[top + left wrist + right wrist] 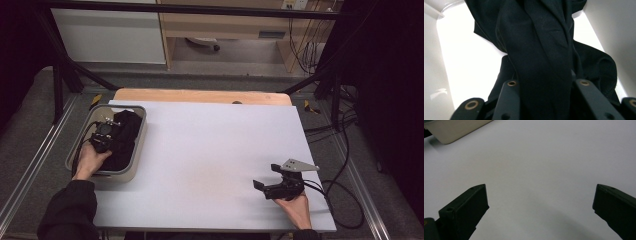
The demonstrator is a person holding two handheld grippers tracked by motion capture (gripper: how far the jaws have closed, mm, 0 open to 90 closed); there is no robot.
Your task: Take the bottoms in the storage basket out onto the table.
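The black cloth (541,57) lies bunched in the grey tub (134,150) at the left edge of the worktop (210,150); in the left claw view a thick fold of it runs straight down between the two black jaws, which press on it from either side, so the left claw (106,134) is pinching the cloth; the rest of the cloth spreads loose behind the fold across the pale floor of the tub, one flap trailing toward the far wall. The step in hand looks to be the pick-up: the grip seems made, the cloth not yet lifted clear of the tub. The next move, as I judge it, calls for a straight lift high enough for the hanging part to clear the rim, then a carry over to the open white sheet; the fold is bulky and soft, so it could slip or drag the tub's edge if pulled sideways too soon. In the high view the left hand (91,159) holds its claw low inside the tub, right on the cloth. The right claw (260,186) rests well apart, near the front right of the worktop, held by the right hand (296,205); its jaws are spread wide with nothing between them, pointing across bare sheet toward the tub's corner (454,132).
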